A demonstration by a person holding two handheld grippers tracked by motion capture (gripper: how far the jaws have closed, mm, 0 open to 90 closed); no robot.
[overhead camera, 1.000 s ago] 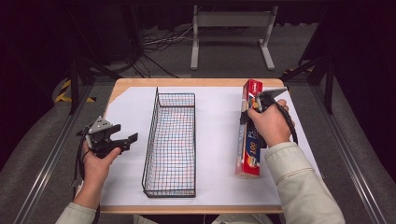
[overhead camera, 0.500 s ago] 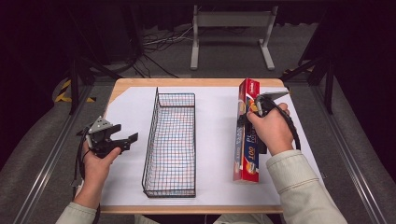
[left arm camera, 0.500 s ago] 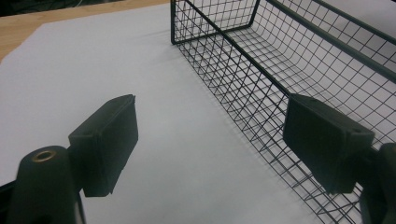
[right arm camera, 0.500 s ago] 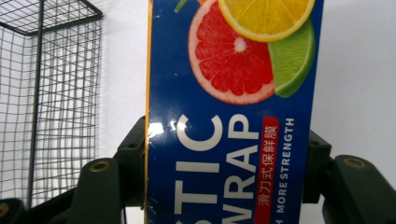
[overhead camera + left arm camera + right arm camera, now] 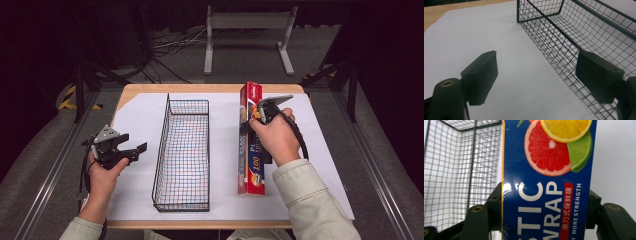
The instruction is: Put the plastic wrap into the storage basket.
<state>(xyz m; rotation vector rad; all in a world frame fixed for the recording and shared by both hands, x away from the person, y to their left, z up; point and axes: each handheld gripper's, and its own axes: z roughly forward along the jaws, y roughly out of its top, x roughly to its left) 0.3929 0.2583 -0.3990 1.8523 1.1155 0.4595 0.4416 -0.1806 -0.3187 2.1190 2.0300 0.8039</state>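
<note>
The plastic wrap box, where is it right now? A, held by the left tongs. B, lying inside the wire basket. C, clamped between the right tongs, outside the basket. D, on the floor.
C: the right tongs close on both sides of the plastic wrap box, which sits beside the wire basket, not in it.

A wooden worktop (image 5: 150, 90) stands on grey carpet (image 5: 45, 150); cables (image 5: 170, 47) and a white stand (image 5: 247, 22) lie beyond, in darkness.

One wire basket (image 5: 182, 155), one plastic wrap box (image 5: 250, 145), two tools (image 5: 131, 151) (image 5: 256, 120)
</note>
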